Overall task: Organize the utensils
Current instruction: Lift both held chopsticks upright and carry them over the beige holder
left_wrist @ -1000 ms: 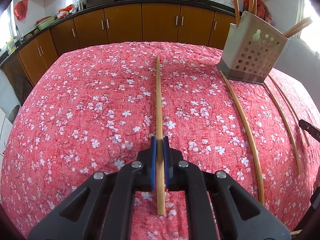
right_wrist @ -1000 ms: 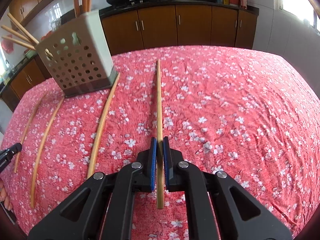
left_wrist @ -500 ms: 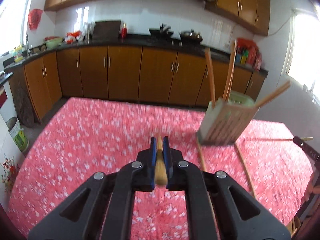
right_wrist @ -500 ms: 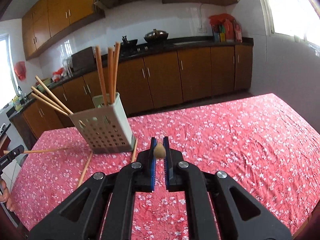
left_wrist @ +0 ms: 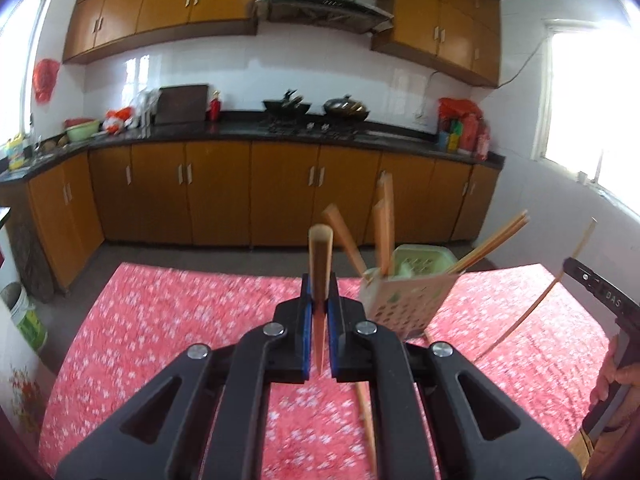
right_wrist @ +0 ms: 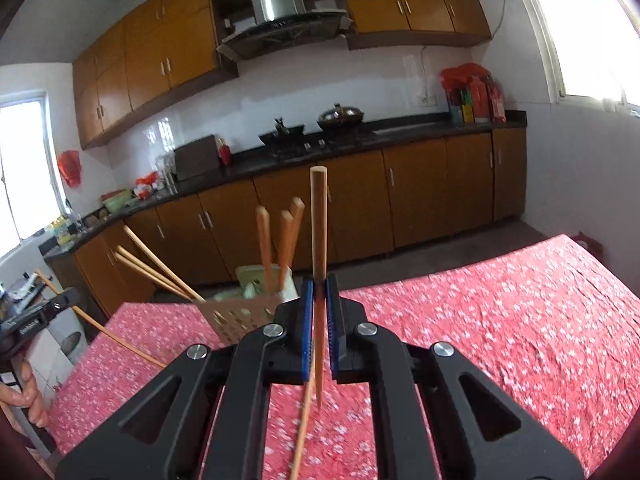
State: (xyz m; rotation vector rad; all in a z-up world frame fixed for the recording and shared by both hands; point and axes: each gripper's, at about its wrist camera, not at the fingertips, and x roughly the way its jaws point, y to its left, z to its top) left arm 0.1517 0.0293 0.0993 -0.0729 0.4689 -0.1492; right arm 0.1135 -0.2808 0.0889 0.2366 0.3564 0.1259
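Left gripper (left_wrist: 319,312) is clamped on a chopstick (left_wrist: 320,264), blue pads pinching the shaft near its lower third, thick end sticking up at frame centre, thin tip hanging below the jaws. Right gripper (right_wrist: 319,312) same story: clamped on a second chopstick (right_wrist: 319,240), round butt end up at centre, tapered tip below the pads. Both sticks are clear of the bench (left_wrist: 160,320) with its red floral cloth. Outward from the left gripper: perforated utensil holder (left_wrist: 404,300) just right of centre, tilted, with several chopsticks already in it leaning at odd angles. In the right view the holder (right_wrist: 244,312) sits left of centre, partly behind the gripper. One loose chopstick (left_wrist: 366,424) lies on the cloth below the holder; its far end is blurred. At the right edge of the left view the other gripper body and a hand (left_wrist: 616,380) show. Handling, my read: the sticks are light, stiff, smooth wood, likely to pivot or slide in a two-pad pinch. A grip closer to mid-shaft would cut the swing. Thin tip down should drop into the holder easiest, avoiding the leaning ones.
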